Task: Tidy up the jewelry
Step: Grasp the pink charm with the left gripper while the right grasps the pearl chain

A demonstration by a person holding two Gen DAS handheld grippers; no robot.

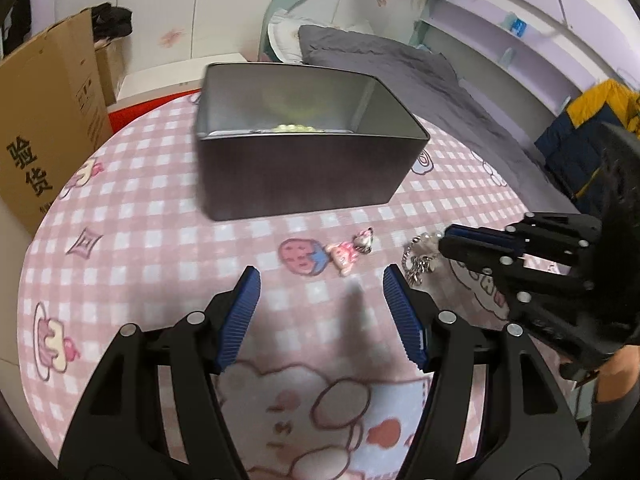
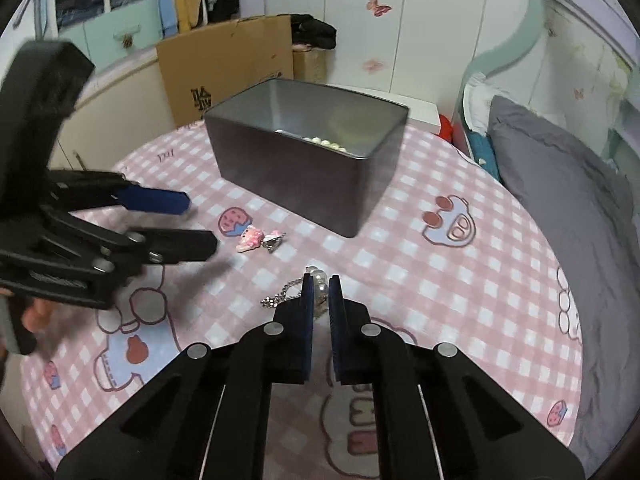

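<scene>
You are wielding a left claw [image 1: 320,280] and right claw [image 2: 320,285] of black linkage arms, silver rivets and ribbed blue pads [image 1: 242,312], your bare fingers [image 2: 34,314] showing.

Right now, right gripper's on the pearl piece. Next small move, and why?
Probably lift it straight up. The right gripper has its jaws closed around the pearl chain piece, whose chain tail trails on the tablecloth. The tin box is ahead, so the piece must clear its rim first.

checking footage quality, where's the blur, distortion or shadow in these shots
Left wrist view: tin box edges motion-smeared, right gripper soft, fisheye bends the shelves. Right wrist view: left gripper blurred, casting a soft shadow on the tablecloth; pearl chain between the fingers fairly sharp.
</scene>
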